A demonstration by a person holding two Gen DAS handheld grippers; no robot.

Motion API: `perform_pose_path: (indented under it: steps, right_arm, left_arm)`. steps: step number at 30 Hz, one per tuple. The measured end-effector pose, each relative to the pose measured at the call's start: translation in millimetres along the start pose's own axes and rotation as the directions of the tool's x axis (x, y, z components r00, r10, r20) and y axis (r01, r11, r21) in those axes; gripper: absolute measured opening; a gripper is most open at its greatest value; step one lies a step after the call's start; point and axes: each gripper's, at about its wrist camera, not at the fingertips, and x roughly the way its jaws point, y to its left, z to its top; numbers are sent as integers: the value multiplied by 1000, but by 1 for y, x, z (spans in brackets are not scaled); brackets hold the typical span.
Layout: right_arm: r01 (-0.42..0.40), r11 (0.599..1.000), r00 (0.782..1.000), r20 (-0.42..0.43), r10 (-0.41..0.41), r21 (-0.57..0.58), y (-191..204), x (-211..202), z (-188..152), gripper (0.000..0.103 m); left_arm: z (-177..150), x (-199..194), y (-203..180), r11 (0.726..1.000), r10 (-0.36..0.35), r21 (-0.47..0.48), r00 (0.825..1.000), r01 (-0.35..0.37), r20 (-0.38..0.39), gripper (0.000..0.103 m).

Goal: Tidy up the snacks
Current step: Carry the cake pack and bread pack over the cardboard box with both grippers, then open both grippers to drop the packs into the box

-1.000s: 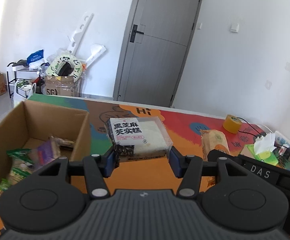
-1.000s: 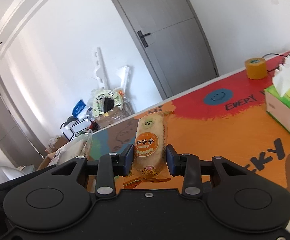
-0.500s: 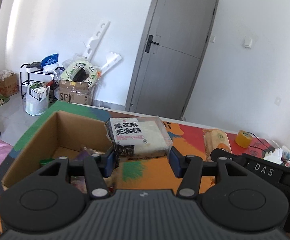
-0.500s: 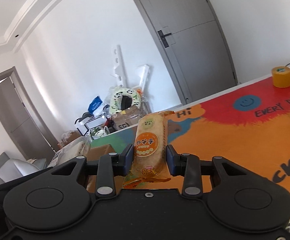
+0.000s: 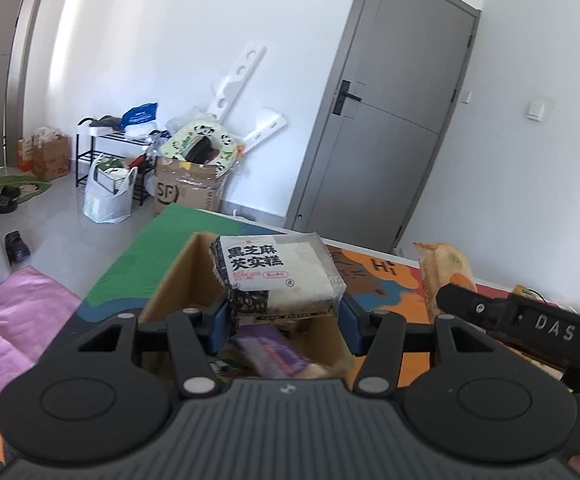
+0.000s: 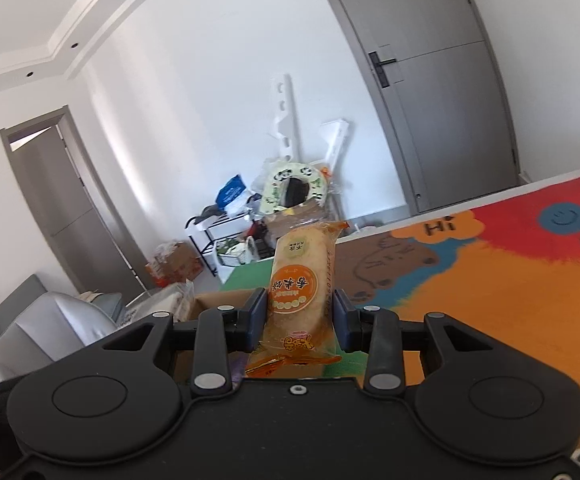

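Observation:
My left gripper (image 5: pixel 280 326) is shut on a clear-wrapped sesame cake pack (image 5: pixel 276 280) with black Chinese lettering and holds it above the open cardboard box (image 5: pixel 174 284). A purple packet (image 5: pixel 272 350) and other snacks lie in the box. My right gripper (image 6: pixel 299 316) is shut on an orange bread packet (image 6: pixel 301 292), held upright above the table. That packet (image 5: pixel 443 270) and the right gripper body show at the right of the left wrist view. The box corner (image 6: pixel 214 302) shows left of the right gripper.
The table has a colourful mat (image 6: pixel 489 280) with orange, red and green areas. Behind the table stand a grey door (image 5: pixel 381 152), a cardboard box with clutter (image 5: pixel 188 188) and a shoe rack (image 5: pixel 102 148). A pink cloth (image 5: pixel 14 320) lies at the left.
Both grippers have moved left with their snacks. The left one with the cake pack now hangs over the box; the tissue box and tape roll have left the right wrist view.

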Motion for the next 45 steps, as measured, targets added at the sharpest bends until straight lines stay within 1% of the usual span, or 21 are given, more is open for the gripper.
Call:
perform_pose_path:
  steps: [5, 10, 13, 18, 24, 27, 31, 40, 45]
  right_arm:
    - [-24, 999, 1000, -20, 24, -21, 16, 11, -1, 36]
    - [-36, 998, 999, -42, 34, -43, 31, 21, -3, 36]
    - [-29, 998, 999, -47, 27, -53, 38, 25, -4, 36]
    - [-9, 999, 999, -44, 7, -52, 42, 31, -3, 36]
    - [5, 999, 999, -48, -7, -54, 45, 36, -5, 36]
    - [7, 998, 998, -56, -10, -57, 48, 38, -6, 36]
    - [-4, 998, 998, -69, 0, -56, 53, 44, -8, 36]
    - [-48, 997, 994, -105, 42, -63, 72, 56, -14, 36]
    - [-76, 994, 990, -126, 67, -72, 86, 63, -19, 36]
  left_arm:
    - [3, 5, 17, 1000, 19, -15, 1000, -19, -9, 54]
    - [12, 18, 31, 1000, 16, -25, 1000, -16, -24, 54]
    - [15, 23, 37, 1000, -2, -25, 1000, 2, -26, 54]
    - [17, 40, 35, 1000, -27, -14, 999, 26, -39, 54]
    - [15, 52, 39, 999, -31, -25, 998, 29, -53, 55]
    - [17, 48, 45, 998, -53, -33, 998, 52, -36, 55]
    - [16, 40, 54, 997, -53, -58, 998, 52, -22, 55]
    - [20, 22, 82, 995, 4, -102, 1000, -4, 3, 56]
    - [19, 19, 94, 993, 10, -119, 1000, -11, -6, 56]
